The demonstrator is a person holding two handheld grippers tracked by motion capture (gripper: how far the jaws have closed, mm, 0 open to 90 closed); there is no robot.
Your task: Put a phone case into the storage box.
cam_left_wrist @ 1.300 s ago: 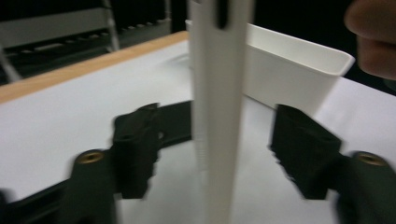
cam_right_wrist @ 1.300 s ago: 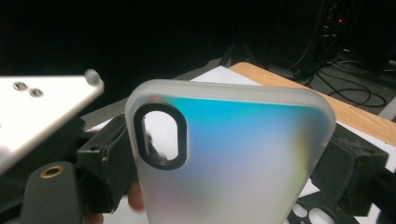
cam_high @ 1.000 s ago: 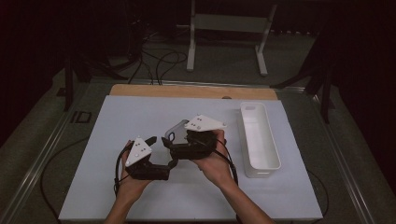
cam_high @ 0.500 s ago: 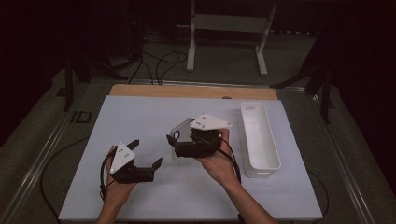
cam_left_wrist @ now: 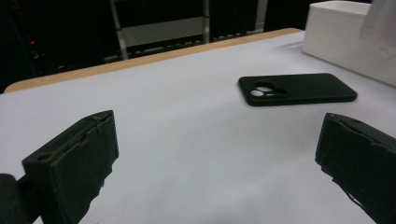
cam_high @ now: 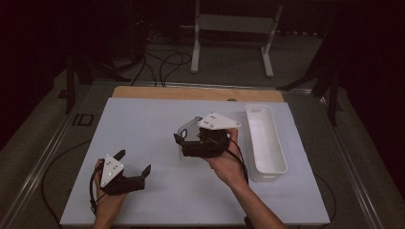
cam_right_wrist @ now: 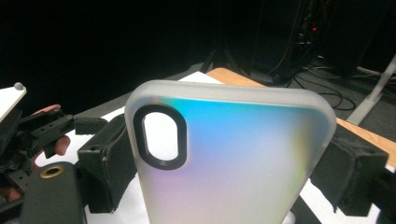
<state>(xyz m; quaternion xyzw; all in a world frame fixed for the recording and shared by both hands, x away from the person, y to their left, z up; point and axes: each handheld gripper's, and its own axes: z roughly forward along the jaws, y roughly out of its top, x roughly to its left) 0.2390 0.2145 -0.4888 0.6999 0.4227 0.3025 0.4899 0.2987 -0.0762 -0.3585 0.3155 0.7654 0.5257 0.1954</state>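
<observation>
Since the right tongs (cam_high: 184,143) are only pinching that frosted translucent phone case with the iridescent sheen and black-ringed camera cutout (cam_right_wrist: 224,158) by its two side edges, I'd say the main worry is it twisting or popping out. The case stands upright between the pads, held up off the white worktop (cam_high: 143,124), and a soft flexible shell like that can bow inward if squeezed harder, or slip down if the grip eases. The left tongs (cam_high: 133,164) are spread wide with nothing between them, hanging low near the person's edge of the worktop. From their own camera the black phone lying camera-side up (cam_left_wrist: 296,88) sits flat ahead of them and a bit to the right, well apart from the pads. My guess is the case has to go onto that phone, so a bad line-up of the cutout with the lenses would jam a corner. Grabbing a flat slab off a smooth surface is also tricky, since the pads could just shove it toward the long white plastic bin (cam_high: 265,143) beyond it.
</observation>
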